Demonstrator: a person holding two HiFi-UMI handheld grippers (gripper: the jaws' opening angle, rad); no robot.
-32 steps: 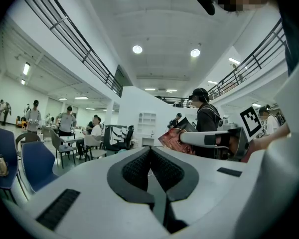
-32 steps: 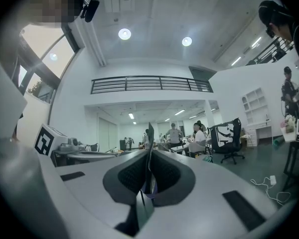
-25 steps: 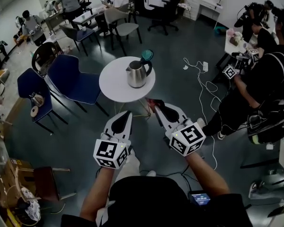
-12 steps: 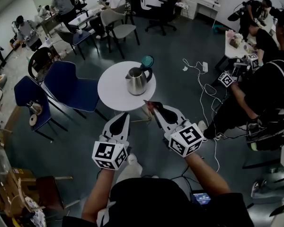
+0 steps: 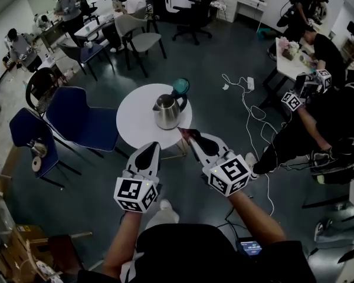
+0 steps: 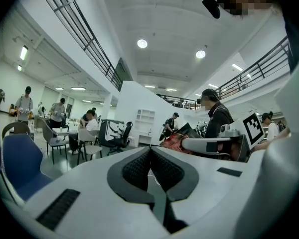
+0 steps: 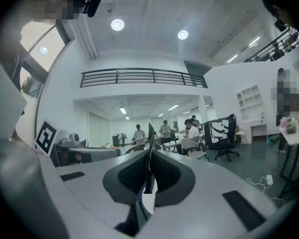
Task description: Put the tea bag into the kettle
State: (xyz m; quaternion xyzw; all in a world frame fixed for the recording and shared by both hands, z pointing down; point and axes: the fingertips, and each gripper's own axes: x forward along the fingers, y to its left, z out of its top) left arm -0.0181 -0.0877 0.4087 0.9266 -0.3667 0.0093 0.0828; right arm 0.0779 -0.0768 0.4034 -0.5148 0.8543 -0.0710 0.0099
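Observation:
A steel kettle (image 5: 167, 111) with a dark handle stands on the small round white table (image 5: 135, 118); a teal round thing (image 5: 180, 87) sits just behind it. My right gripper (image 5: 192, 137) (image 7: 148, 156) hovers at the table's near right edge, shut on a thin red tea bag (image 5: 183, 132) that sticks out past the tips, edge-on (image 7: 150, 133) in its own view. My left gripper (image 5: 153, 147) (image 6: 149, 151) hangs beside it to the left, shut with nothing in it. Its view shows the right gripper's arm (image 6: 214, 146) and the red tea bag (image 6: 173, 142).
Two blue chairs (image 5: 82, 114) (image 5: 26, 125) stand left of the table. White cables (image 5: 248, 99) trail over the dark floor to the right. A person in black (image 5: 318, 122) stands at the right with marker cubes. More tables, chairs and people fill the back.
Both grippers have come closer to the table; the kettle now lies nearer the right gripper's tip. Both stay shut, the tea bag still held.

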